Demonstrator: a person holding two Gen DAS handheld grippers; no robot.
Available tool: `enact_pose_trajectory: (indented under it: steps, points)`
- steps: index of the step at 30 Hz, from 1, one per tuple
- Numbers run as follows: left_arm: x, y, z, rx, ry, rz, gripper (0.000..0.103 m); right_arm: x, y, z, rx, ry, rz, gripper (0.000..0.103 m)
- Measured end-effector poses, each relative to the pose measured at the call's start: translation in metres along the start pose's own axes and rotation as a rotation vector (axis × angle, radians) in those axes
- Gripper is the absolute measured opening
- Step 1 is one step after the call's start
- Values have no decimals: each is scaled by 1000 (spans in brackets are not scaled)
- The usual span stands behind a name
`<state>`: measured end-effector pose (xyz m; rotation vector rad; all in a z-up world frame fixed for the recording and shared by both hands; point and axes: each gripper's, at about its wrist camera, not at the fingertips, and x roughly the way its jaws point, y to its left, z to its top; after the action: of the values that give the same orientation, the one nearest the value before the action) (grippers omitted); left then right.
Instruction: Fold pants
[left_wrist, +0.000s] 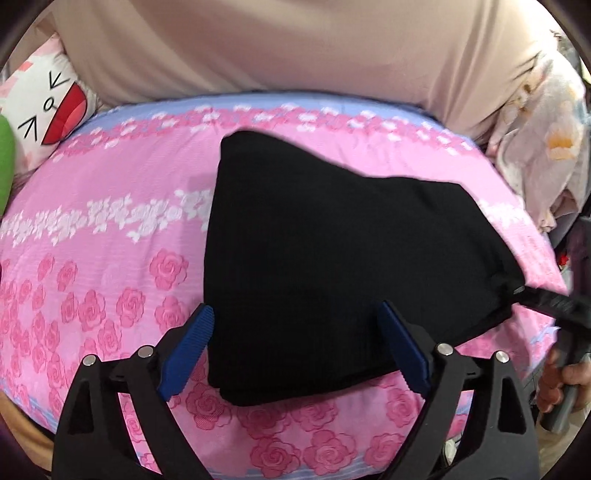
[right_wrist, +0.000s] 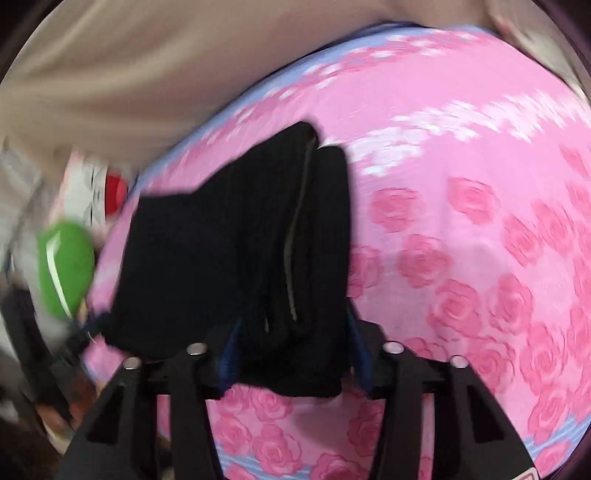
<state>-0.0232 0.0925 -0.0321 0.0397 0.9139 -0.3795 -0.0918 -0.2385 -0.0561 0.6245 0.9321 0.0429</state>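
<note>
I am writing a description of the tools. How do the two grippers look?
Both are black plastic frames with silver round bolts at the pivots. The left gripper has blue ribbed pads on its jaws. The right gripper is built the same, with blue pads too.

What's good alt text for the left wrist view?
Folded black pants lie on a pink rose-print cover, with the left gripper open, its blue pads astride the near edge of the bundle. The right gripper reaches in at the pants' right corner; a beige cloth hangs behind.
</note>
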Motion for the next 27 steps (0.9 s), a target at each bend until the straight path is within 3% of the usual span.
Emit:
enact_pose_trajectory:
  steps: [3, 5, 7, 9, 13, 15, 17, 19, 21, 23, 26, 27]
  points:
    - [5, 4, -3, -12, 11, 38, 89, -45, 38, 12, -132, -209, -74, 48]
    - [8, 7, -5, -26, 18, 37, 92, -53, 77, 22, -279, -236, -59, 34]
    - [10, 9, -6, -35, 23, 35, 92, -38, 109, 31, -353, -186, 10, 15]
    - [11, 10, -7, -42, 25, 32, 92, -3, 142, 37, -430, -104, 68, 11]
    - [13, 14, -8, -49, 40, 31, 96, 75, 178, 47, -504, 44, 63, 11]
    - [15, 14, -9, -52, 46, 25, 97, 124, 185, 51, -531, 133, -7, 10]
    - [15, 16, -9, -55, 46, 21, 97, 150, 184, 56, -544, 127, -94, 7]
    - [16, 18, -8, -54, 50, 14, 98, 144, 188, 64, -481, 121, -84, 11]
    - [16, 20, -8, -56, 55, 2, 98, 126, 199, 65, -492, 76, -21, 11]
    - [16, 23, -8, -67, 61, -18, 98, 122, 203, 65, -505, 49, -70, 10]
    - [6, 32, -5, -90, 42, -54, 97, 136, 153, 80, -430, 50, -297, 4]
    - [2, 35, -4, -97, 30, -60, 97, 127, 127, 86, -342, 34, -281, 4]
